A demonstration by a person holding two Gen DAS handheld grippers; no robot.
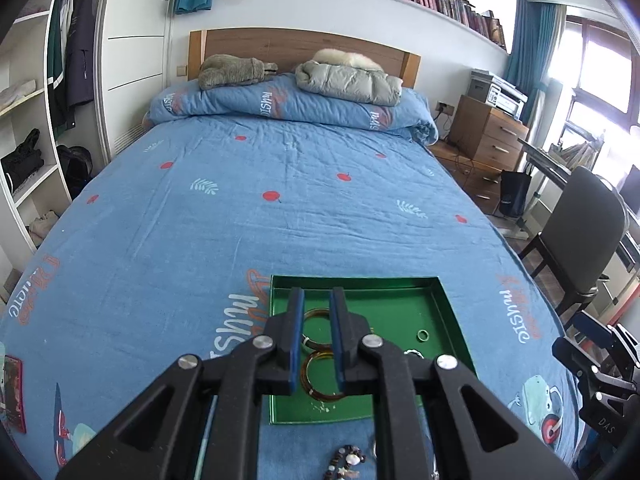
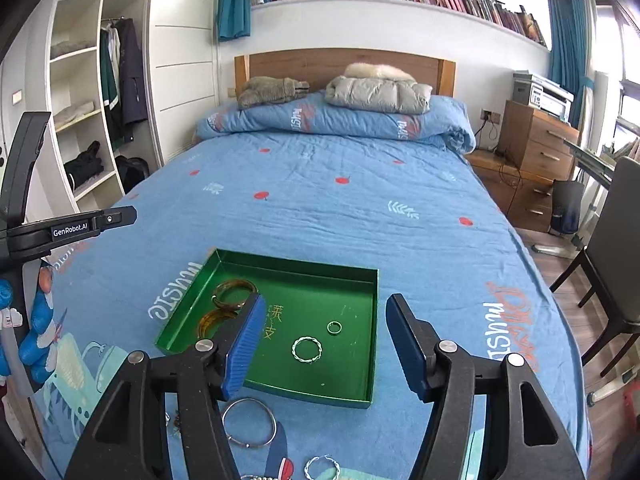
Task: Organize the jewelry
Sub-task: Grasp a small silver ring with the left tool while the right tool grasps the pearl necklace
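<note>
A green tray (image 2: 360,280) (image 1: 448,312) lies on the blue bed. In it are two amber bangles (image 2: 234,292) (image 1: 316,376), a twisted silver ring (image 2: 307,350) and a small green ring (image 2: 334,327) (image 1: 423,335). My left gripper (image 1: 316,336) hovers above the bangles, jaws a narrow gap apart and empty. My right gripper (image 2: 320,340) is wide open and empty over the tray's near side. On the sheet in front of the tray lie a silver bangle (image 2: 249,422), a silver hoop (image 2: 322,467) and a beaded bracelet (image 1: 346,464).
The bed (image 2: 340,208) stretches ahead with a folded duvet (image 2: 340,120) and jackets at the headboard. A wardrobe (image 2: 80,100) stands left. A chair (image 2: 616,260) and a wooden drawer unit (image 2: 536,144) stand right.
</note>
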